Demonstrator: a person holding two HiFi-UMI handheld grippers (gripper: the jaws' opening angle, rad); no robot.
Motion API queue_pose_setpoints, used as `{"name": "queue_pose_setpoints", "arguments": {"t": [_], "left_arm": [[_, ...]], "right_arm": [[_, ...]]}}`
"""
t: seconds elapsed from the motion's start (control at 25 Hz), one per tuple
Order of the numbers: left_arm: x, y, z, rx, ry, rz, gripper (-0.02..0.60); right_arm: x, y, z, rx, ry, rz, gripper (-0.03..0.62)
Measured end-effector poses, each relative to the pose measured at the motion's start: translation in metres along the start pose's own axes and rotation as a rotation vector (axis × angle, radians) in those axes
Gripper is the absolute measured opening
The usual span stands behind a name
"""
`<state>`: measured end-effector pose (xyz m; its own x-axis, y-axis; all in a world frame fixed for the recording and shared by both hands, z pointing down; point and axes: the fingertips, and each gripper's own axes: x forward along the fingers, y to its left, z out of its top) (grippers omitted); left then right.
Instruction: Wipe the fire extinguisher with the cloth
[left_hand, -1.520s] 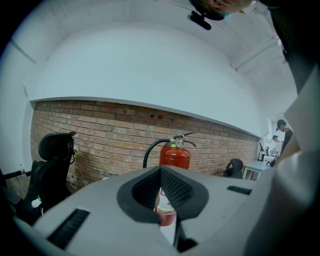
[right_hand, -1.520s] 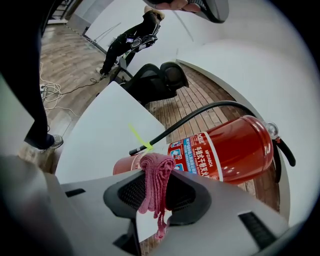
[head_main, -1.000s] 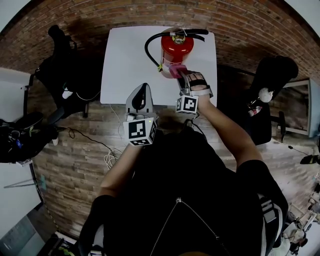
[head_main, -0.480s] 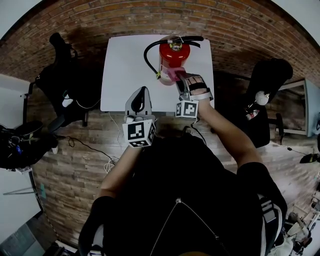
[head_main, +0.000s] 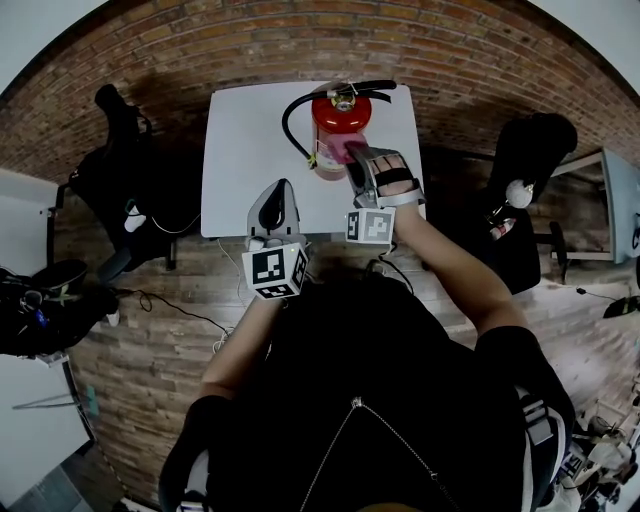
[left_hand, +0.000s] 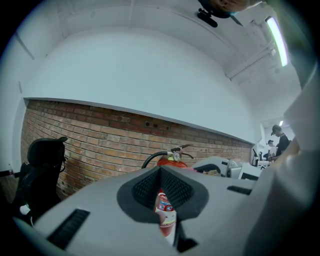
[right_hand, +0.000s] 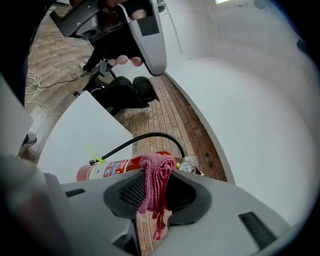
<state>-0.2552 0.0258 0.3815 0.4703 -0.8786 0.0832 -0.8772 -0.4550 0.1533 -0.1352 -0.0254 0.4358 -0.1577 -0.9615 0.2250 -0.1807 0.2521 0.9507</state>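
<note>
White tabletop over brick floor, fire extinguisher upright at upper centre. Right gripper jaws clamped on pink cloth, still against the red body's lower right, barely shifted: wiping likely just starting. Left gripper jaws together, empty, below.

Left gripper is pointing straight at the red fire extinguisher. Its jaw tips are pressing together with nothing between them, and the label is peeking through a slit lower down. The black hose is arching over the top. A brick wall is running behind, and a black chair is sitting off left.
</note>
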Motion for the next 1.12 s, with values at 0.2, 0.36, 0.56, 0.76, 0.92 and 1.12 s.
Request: {"name": "queue_pose_setpoints", "arguments": {"t": [0.2,0.36,0.56,0.76,0.92,1.12], "left_arm": [[0.004,-0.001,0.005,-0.001,-0.013,-0.021,0.009],[0.008,0.001,0.008,0.0,-0.019,-0.033,0.009],[0.009,0.012,0.008,-0.004,-0.012,-0.031,0.009],[0.007,0.025,0.002,-0.014,0.002,-0.028,0.009],[0.004,0.035,-0.005,-0.032,0.021,-0.024,0.009],[0.0,0.052,-0.016,-0.037,0.048,-0.014,0.009]], "right_arm": [[-0.003,-0.027,0.006,0.001,0.011,-0.065,0.115],[-0.004,-0.038,0.012,0.021,0.01,-0.071,0.116],[-0.007,-0.023,0.025,0.069,0.017,-0.012,0.115],[-0.003,0.018,0.031,0.108,0.044,0.08,0.115],[0.006,0.067,0.029,0.123,0.081,0.187,0.115],[0.022,0.125,0.028,0.143,0.12,0.295,0.115]]}}
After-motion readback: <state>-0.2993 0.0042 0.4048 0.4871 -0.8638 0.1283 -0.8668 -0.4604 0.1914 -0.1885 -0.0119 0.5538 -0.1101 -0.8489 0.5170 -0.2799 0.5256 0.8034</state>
